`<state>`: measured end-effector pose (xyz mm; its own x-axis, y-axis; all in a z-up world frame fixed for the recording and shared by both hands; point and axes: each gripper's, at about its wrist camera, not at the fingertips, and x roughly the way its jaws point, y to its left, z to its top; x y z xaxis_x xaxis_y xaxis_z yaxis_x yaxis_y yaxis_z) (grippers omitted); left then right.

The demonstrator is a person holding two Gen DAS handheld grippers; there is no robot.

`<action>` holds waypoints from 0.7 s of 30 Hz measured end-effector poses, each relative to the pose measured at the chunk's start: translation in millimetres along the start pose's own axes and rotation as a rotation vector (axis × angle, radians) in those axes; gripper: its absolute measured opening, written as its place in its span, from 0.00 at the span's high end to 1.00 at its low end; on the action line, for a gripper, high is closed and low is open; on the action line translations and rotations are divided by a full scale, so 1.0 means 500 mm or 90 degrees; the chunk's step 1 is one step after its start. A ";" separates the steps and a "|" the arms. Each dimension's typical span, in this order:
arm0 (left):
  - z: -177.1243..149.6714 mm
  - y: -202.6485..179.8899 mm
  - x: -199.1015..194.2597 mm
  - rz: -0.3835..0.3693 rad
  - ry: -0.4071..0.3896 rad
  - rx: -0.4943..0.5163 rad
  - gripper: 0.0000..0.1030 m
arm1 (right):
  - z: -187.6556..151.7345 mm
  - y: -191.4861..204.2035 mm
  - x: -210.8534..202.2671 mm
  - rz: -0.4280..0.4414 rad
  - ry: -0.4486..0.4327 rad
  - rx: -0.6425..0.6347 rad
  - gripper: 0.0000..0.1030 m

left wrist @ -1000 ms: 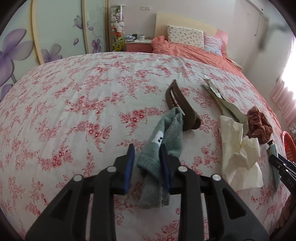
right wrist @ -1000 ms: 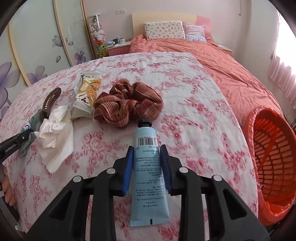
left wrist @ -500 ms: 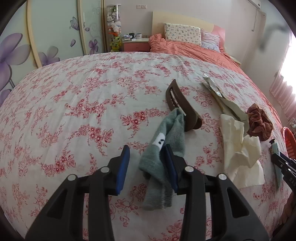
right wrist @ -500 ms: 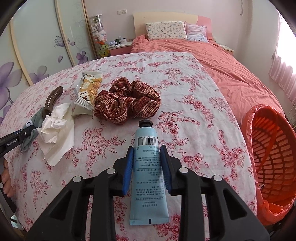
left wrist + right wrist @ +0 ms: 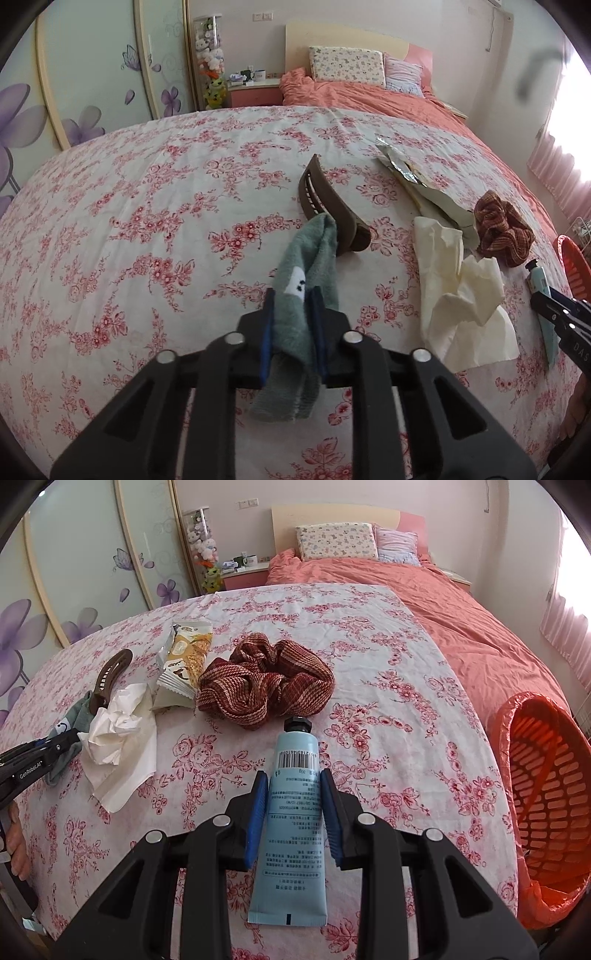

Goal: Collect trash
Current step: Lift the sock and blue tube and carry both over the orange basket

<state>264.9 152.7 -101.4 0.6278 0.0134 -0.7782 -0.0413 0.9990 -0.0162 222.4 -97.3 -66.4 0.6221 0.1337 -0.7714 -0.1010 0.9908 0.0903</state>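
My left gripper [image 5: 291,297] is shut on a grey-green sock [image 5: 308,266] and holds its middle just above the floral bedspread. My right gripper [image 5: 293,781] is shut on a light blue tube [image 5: 293,812] with a black cap, lying on the bed. A crumpled white tissue [image 5: 458,291] lies right of the sock; it also shows in the right wrist view [image 5: 118,734]. A snack wrapper [image 5: 186,661] lies beyond it. An orange-lined trash basket [image 5: 546,797] stands off the bed's right side.
A brown hair clip [image 5: 332,210] lies just past the sock. A red striped scrunchie [image 5: 266,679] lies just beyond the tube's cap. Pillows [image 5: 347,68] and a coral duvet [image 5: 443,602] are at the far end. A wardrobe stands to the left.
My left gripper opened briefly around the sock, then closed again higher up on it. My right gripper and the tube barely moved.
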 end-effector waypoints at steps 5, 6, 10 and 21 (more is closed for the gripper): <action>0.002 0.003 -0.022 -0.005 -0.017 -0.006 0.90 | -0.006 -0.005 -0.011 0.004 -0.005 0.006 0.72; 0.002 0.002 -0.026 -0.004 -0.021 -0.007 0.90 | -0.007 -0.007 -0.016 0.005 -0.008 0.008 0.72; 0.005 0.002 -0.049 -0.002 -0.034 -0.007 0.91 | -0.008 -0.012 -0.030 0.003 -0.017 0.013 0.72; 0.005 0.000 -0.071 0.004 -0.040 -0.011 0.91 | -0.007 -0.009 -0.003 -0.016 0.013 0.012 0.71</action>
<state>244.6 152.3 -72.3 0.6745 0.0220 -0.7379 -0.0580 0.9980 -0.0233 219.2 -102.1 -67.6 0.6089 0.1085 -0.7858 -0.0711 0.9941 0.0821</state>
